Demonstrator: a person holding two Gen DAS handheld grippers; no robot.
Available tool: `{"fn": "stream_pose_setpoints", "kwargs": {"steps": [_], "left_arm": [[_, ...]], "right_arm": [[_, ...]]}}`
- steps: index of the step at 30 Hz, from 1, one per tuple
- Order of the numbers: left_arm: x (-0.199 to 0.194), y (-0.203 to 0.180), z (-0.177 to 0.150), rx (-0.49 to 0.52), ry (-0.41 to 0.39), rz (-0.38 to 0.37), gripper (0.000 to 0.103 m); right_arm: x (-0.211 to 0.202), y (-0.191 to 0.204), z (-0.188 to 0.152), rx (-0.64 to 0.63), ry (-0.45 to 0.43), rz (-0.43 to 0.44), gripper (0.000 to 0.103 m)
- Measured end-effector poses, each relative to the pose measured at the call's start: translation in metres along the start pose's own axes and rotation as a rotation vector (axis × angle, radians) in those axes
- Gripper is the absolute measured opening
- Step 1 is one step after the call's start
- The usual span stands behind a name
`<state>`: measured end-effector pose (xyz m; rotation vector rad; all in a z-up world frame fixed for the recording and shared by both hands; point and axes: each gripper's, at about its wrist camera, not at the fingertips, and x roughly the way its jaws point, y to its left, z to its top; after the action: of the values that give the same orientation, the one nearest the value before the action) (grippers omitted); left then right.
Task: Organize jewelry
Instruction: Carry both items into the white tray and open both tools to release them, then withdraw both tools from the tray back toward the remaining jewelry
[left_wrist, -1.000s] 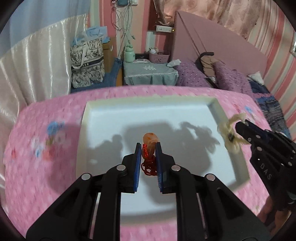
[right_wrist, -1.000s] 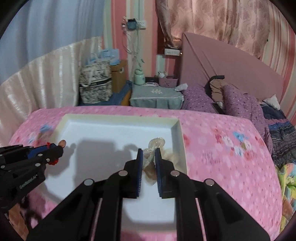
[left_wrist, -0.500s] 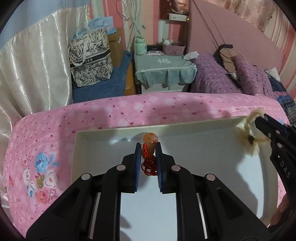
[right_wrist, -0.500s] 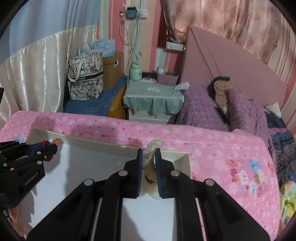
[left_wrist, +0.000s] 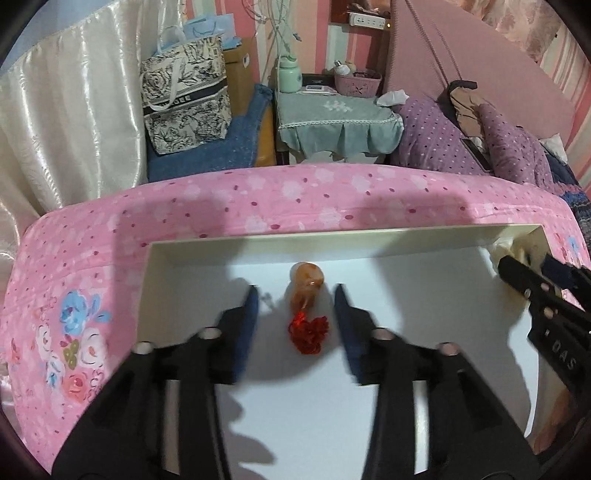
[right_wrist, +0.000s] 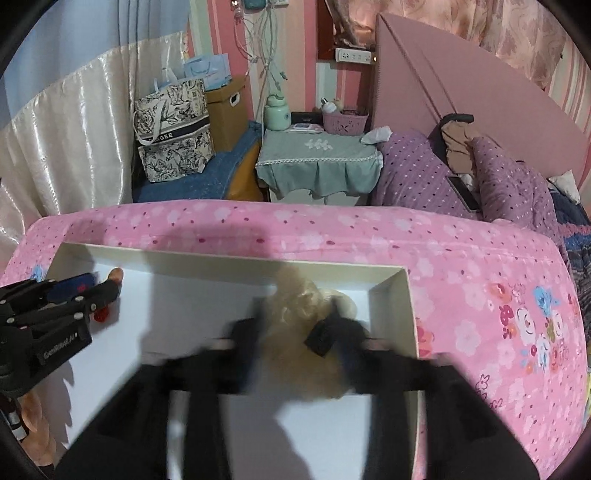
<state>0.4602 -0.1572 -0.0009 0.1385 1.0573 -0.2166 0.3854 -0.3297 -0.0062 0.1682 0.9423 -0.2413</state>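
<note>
Pendant (left_wrist: 306, 291) with red cord lies freed between the left gripper (left_wrist: 294, 295) jaws, just opened; cream flower (right_wrist: 306, 321) likewise between the right gripper (right_wrist: 295, 314) jaws. Both should be lifted straight from the box (left_wrist: 258, 240), cord unsnagged.

Beyond the pink floral bedspread (left_wrist: 295, 199) you see a patterned tote bag (left_wrist: 184, 96) on blue fabric, a green-draped nightstand (left_wrist: 338, 118) bearing a mint bottle (left_wrist: 288, 77) and a lilac basket (left_wrist: 356, 83), a cream curtain (left_wrist: 70, 122) and purple dotted bedding (right_wrist: 417, 177).
</note>
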Motion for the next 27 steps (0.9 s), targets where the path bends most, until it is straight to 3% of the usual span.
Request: {"fn": "stream_pose_setpoints", "kwargs": {"steps": [5,9,10,15,18,19,27], "left_arm": [[-0.036,0.002,-0.002,-0.001,-0.007,-0.017,0.057],[-0.085,0.007,-0.005,-0.002,-0.098,-0.022,0.090],[-0.099,0.012,-0.008,-0.009,-0.123,-0.026,0.093],[-0.140,0.028,-0.026,-0.005,-0.160,-0.030,0.095],[-0.161,0.035,-0.041,0.002,-0.191,-0.006,0.100],[-0.167,0.038,-0.046,0.002,-0.203,0.011,0.100],[-0.203,0.060,-0.099,0.020,-0.234,-0.003,0.100]], "right_arm": [[-0.017,-0.003,0.005,0.002,-0.018,-0.008,0.059],[-0.052,-0.012,0.008,0.021,-0.067,-0.007,0.070],[-0.064,-0.014,0.007,0.021,-0.084,-0.012,0.071],[-0.106,-0.023,-0.007,0.035,-0.105,-0.050,0.071],[-0.131,-0.027,-0.022,0.036,-0.138,-0.080,0.090],[-0.142,-0.028,-0.031,0.034,-0.161,-0.101,0.091],[-0.172,-0.030,-0.075,0.058,-0.145,-0.118,0.091]]}}
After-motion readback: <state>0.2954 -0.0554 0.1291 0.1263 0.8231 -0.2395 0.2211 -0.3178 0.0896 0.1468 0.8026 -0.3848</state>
